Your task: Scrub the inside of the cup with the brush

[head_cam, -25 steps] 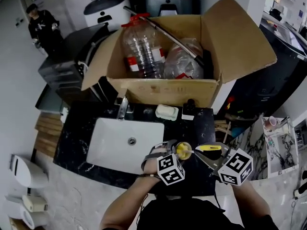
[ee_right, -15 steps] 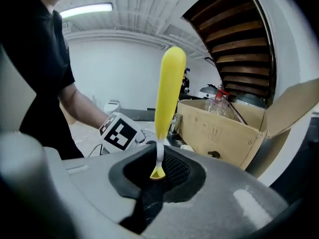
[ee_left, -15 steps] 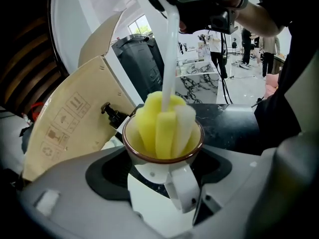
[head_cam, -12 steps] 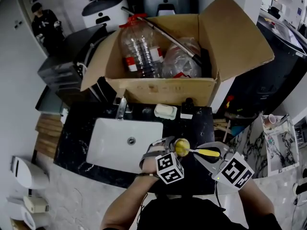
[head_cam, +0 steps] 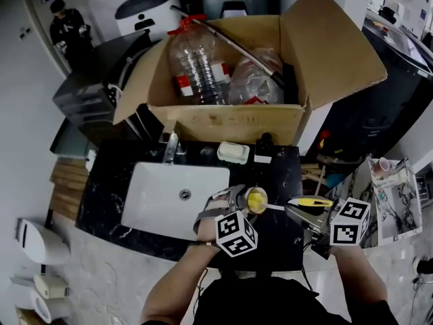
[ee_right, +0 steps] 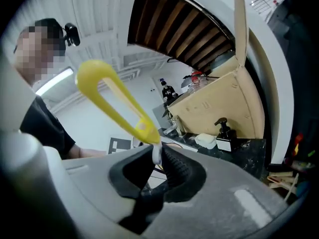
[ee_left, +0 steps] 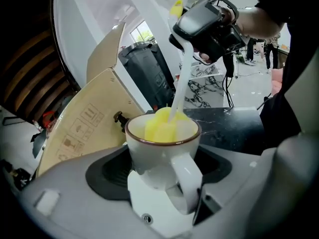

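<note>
1. My left gripper (head_cam: 240, 205) is clamped on the white cup (ee_left: 160, 151). Its jaws stand wide, one on each side of the cup. The cup's ear points back at the camera.
2. I hold the cup over the black counter (head_cam: 277, 175), just to the right of the white sink (head_cam: 152, 205).
3. My right gripper (ee_right: 155, 163) has its jaws almost together. They pinch the thin white stem of the brush (ee_right: 117, 101).
4. In the right gripper view, the brush's yellow loop handle shows above the jaws.
5. The stem runs from my right gripper down into the cup.
6. The yellow sponge head (ee_left: 162, 126) of the brush sits inside the cup. Its top pokes up a little past the brown rim.
7. Behind the sink I see a tap (head_cam: 171, 147), a bar of soap (head_cam: 233, 153) and a pump bottle (head_cam: 264, 147).
8. Behind those stands an open cardboard box (head_cam: 230, 124) with clear plastic bottles in it.
</note>
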Demonstrator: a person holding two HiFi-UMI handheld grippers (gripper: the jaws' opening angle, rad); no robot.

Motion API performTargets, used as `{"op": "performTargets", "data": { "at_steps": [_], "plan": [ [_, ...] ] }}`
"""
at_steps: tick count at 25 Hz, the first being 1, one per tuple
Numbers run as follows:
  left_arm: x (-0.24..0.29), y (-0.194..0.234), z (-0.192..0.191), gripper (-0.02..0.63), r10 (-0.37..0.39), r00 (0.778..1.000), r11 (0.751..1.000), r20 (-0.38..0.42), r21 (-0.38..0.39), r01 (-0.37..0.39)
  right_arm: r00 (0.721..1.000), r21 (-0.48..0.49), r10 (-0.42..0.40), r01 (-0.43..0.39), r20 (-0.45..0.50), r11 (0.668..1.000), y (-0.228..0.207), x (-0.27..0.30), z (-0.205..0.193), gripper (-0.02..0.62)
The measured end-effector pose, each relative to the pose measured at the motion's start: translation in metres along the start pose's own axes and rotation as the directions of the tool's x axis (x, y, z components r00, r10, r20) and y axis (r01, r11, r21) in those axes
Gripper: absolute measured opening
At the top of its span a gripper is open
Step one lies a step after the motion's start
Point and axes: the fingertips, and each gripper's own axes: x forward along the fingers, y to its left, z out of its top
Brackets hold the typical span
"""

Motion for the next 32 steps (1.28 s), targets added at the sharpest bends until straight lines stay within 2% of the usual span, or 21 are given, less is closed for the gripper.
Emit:
{"op": "performTargets", "data": {
  "at_steps": [13, 21, 32],
  "plan": [
    [0.001, -0.001, 0.011, 0.399, -0.017, 0.999, 0.999, 0.035, -0.026, 0.018, 0.995, 0.138, 0.029, -0.041, 0.091, 0.99, -0.005, -0.027, 0.004, 0.052],
    [0.007, -0.004, 0.013, 0.399, -0.04, 0.998, 0.997, 0.048, -0.066, 0.043, 0.992, 0.146, 0.004, -0.022, 0.123, 0.989, -0.011, -0.044, 0.005, 0.051],
    [0.014, 0.003, -0.005, 0.399, -0.069, 0.995, 0.97, 0.066, -0.229, 0.082, 0.974, 0.149, -0.1, 0.07, 0.204, 0.986, -0.04, -0.08, 0.01, 0.04]
  ]
}}
